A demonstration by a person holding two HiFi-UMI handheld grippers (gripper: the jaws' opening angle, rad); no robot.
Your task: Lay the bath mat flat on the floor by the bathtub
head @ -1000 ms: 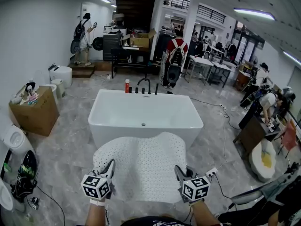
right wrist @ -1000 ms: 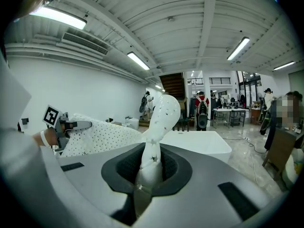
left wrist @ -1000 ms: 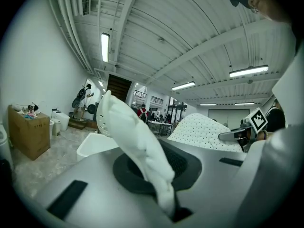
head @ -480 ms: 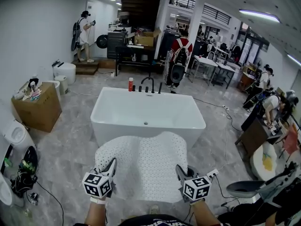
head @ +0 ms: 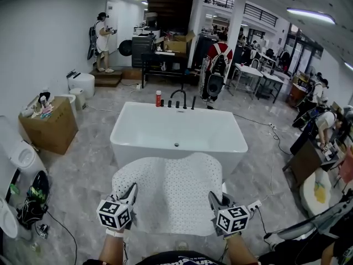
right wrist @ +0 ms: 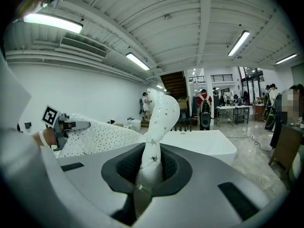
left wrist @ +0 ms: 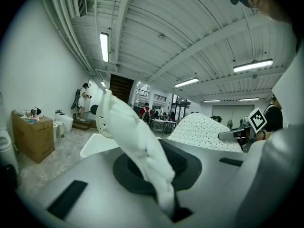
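Here, a cardboard box (head: 52,128) stands on the floor to the left of the bathtub (head: 182,127). On the near side of the bathtub, the left gripper (head: 131,192) has its jaws clamped on the left near corner of the bath mat (head: 168,195), with white fabric bunched between them. The mat, white and dotted with holes, is held spread out in front of the bathtub, and in the head view its far edge overlaps the bathtub's near wall. A red bottle (head: 158,98) and a black faucet (head: 179,98) stand at the bathtub's far rim. The right gripper (head: 212,199) is closed on the mat's right near corner, a fold rising out of its jaws. Beyond the bathtub stands a person (head: 219,65) with a red backpack.
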